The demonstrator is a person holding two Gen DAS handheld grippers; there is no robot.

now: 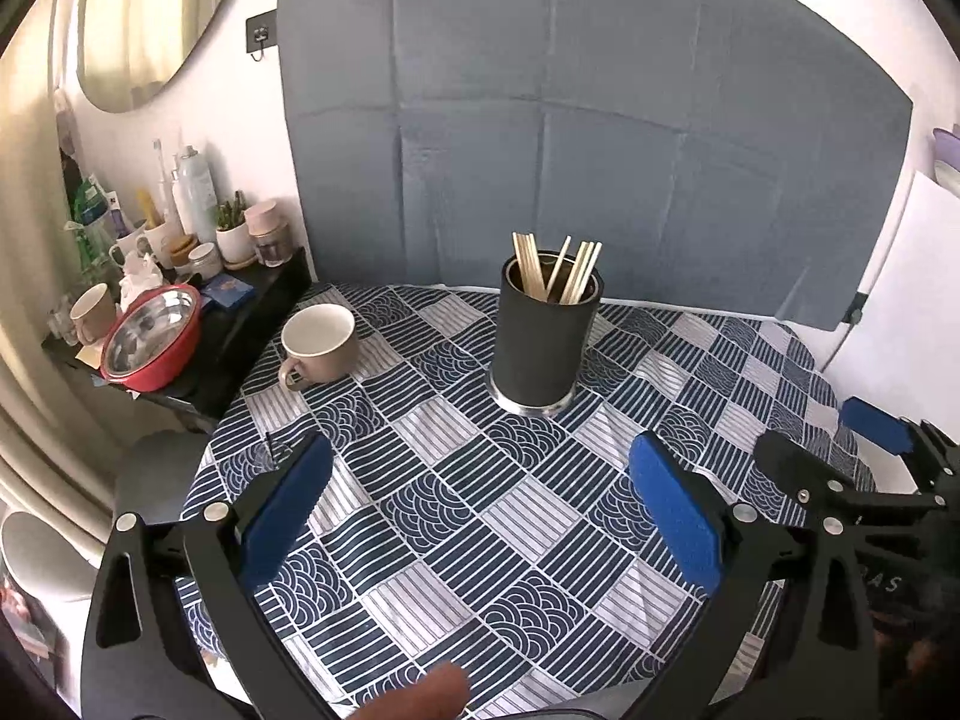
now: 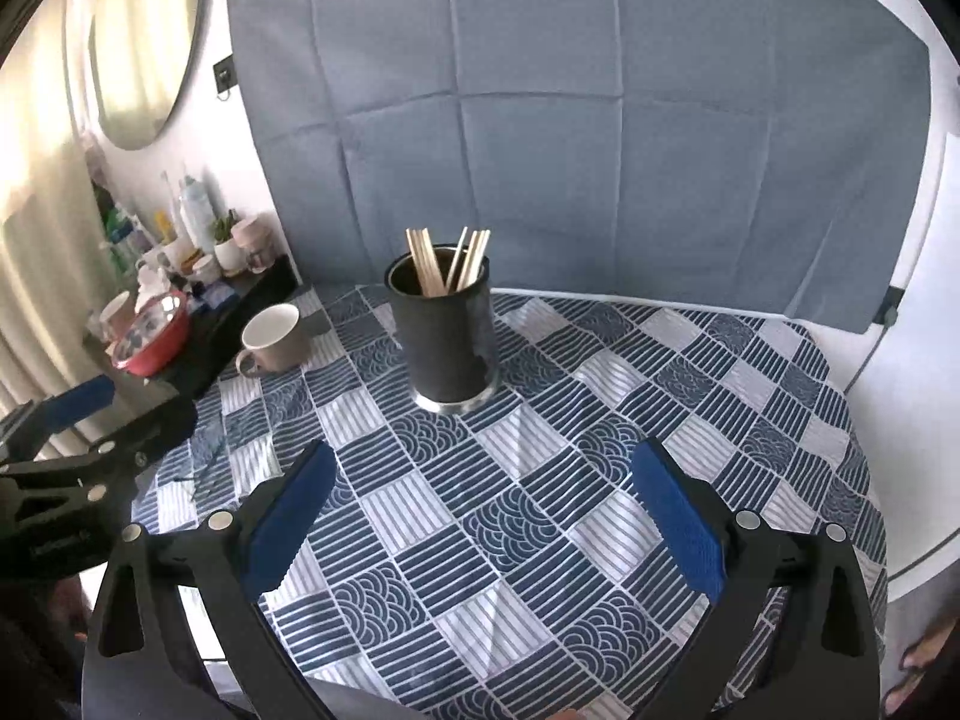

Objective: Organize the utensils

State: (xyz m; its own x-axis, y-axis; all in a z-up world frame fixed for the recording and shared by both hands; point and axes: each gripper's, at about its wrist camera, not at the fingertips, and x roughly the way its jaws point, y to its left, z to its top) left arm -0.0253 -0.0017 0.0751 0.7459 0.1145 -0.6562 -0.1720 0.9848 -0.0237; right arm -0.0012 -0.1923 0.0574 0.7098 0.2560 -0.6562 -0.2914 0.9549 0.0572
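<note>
Left wrist view: chopsticks (image 1: 555, 267) already in holder (image 1: 543, 348) mid-tabletop, mug (image 1: 321, 342) near left edge, both grippers (image 1: 480, 504) (image 2: 480, 504) wide, empty, looks basically done.

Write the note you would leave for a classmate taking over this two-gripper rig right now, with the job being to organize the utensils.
Left gripper: open, empty, above the tablecloth.
Right gripper: open, empty, also over the cloth.
Chopsticks stand in the black holder at mid-table. A beige mug, which looks empty, sits to the holder's left.
Done: no loose utensils visible on the table.
Left: probably nothing; check beyond the camera views.
</note>
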